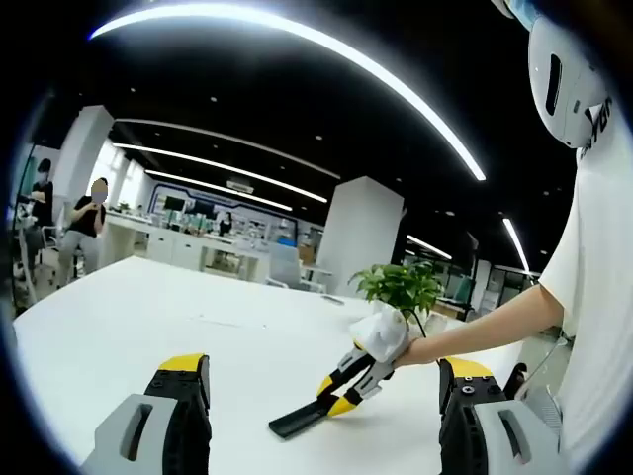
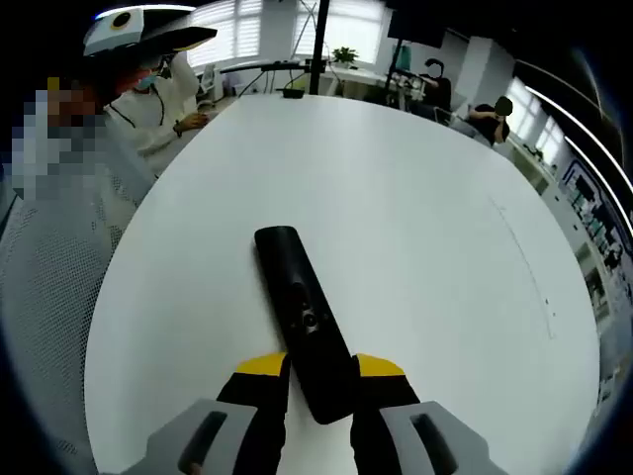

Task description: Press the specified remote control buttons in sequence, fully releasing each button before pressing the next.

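Item: black remote control (image 2: 305, 319), flat on white surface (image 2: 425, 247).
I see right hand-held gripper (image 2: 321, 381) jaws clamping its near end; left hand-held gripper (image 1: 321, 381) wide open, holding nothing, above surface.

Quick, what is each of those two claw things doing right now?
Left gripper: open, holding nothing.
Right gripper: closed on the black remote control, which lies on the white table.

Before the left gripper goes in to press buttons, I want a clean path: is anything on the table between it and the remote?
Nothing visible. Bare white table lies between the open left gripper and the black remote, held by the right gripper.
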Motion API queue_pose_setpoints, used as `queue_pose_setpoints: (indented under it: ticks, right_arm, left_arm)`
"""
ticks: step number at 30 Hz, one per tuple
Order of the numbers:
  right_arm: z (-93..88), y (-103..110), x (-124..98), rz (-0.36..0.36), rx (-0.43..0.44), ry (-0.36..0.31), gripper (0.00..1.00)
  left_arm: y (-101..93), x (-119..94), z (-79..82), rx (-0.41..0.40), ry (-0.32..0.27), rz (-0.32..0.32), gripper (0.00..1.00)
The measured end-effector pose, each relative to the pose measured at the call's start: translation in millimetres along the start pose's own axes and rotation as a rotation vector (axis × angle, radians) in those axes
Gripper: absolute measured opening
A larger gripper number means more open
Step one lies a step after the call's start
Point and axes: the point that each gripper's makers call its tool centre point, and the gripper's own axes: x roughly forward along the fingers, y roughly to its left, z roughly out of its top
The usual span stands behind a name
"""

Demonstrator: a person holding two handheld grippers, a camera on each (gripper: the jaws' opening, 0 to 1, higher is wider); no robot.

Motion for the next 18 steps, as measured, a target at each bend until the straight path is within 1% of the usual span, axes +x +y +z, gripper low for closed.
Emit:
queue_pose_setpoints:
  ticks: [6, 12, 18]
  right_arm:
    - [-7.7, -17, -2, -0.030, 0.045, 0.009, 0.21]
    - [-12.2, -32, -4, -0.057, 0.121, 0.010, 0.21]
    - [-13.2, -39, -3, -0.070, 0.123, 0.018, 0.21]
  left_arm:
    - [3.1, 1, -2.4, -0.003, 0.004, -0.001, 0.99]
    - [3.9, 0, -2.3, -0.005, 0.005, 0.000, 0.99]
    - [8.8, 0, -3.0, -0.008, 0.004, 0.008, 0.99]
